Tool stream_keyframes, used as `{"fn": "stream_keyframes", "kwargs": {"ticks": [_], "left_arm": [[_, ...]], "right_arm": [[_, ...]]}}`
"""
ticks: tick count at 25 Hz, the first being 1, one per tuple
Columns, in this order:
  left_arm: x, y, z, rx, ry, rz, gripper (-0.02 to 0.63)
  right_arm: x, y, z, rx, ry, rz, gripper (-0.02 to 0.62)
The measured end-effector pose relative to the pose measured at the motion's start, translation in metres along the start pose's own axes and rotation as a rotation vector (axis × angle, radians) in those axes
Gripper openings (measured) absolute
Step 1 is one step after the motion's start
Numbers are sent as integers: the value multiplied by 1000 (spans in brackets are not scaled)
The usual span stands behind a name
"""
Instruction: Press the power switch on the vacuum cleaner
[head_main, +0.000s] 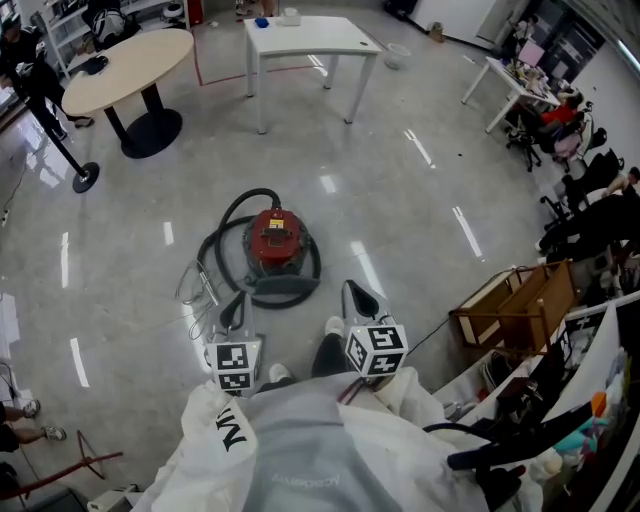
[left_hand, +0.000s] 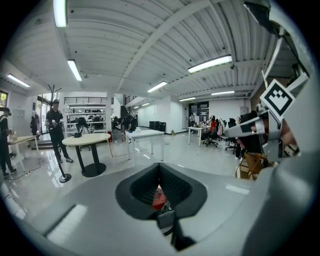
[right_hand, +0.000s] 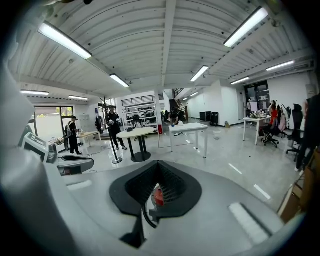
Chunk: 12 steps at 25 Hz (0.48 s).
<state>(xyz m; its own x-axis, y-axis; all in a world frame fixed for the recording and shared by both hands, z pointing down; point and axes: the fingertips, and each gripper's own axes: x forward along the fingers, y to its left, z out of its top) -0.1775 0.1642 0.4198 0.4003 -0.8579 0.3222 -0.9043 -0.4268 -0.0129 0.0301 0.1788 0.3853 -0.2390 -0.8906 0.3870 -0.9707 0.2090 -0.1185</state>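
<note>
Vacuum cleaner (head_main: 277, 240): power switch too small to pick out on the red top | both gripper views: only a red sliver of it low centre, rest behind the jaws | hose (head_main: 232, 208): near loop possibly tucked under the body, hard to say | person (head_main: 28, 72) upper left: cut off by frame edge

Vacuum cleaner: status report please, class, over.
Both shut and empty: left gripper, right gripper, short of the vacuum cleaner. Cleaner on the floor, untouched; switch too small to tell. Black hose coiled round it.
</note>
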Motion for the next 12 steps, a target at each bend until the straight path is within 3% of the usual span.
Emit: {"fn": "stream_keyframes", "kwargs": {"ticks": [12], "left_arm": [[37,-8,15,29,19,27,0]], "right_arm": [[32,-29,11,37,-17,37,1]]}}
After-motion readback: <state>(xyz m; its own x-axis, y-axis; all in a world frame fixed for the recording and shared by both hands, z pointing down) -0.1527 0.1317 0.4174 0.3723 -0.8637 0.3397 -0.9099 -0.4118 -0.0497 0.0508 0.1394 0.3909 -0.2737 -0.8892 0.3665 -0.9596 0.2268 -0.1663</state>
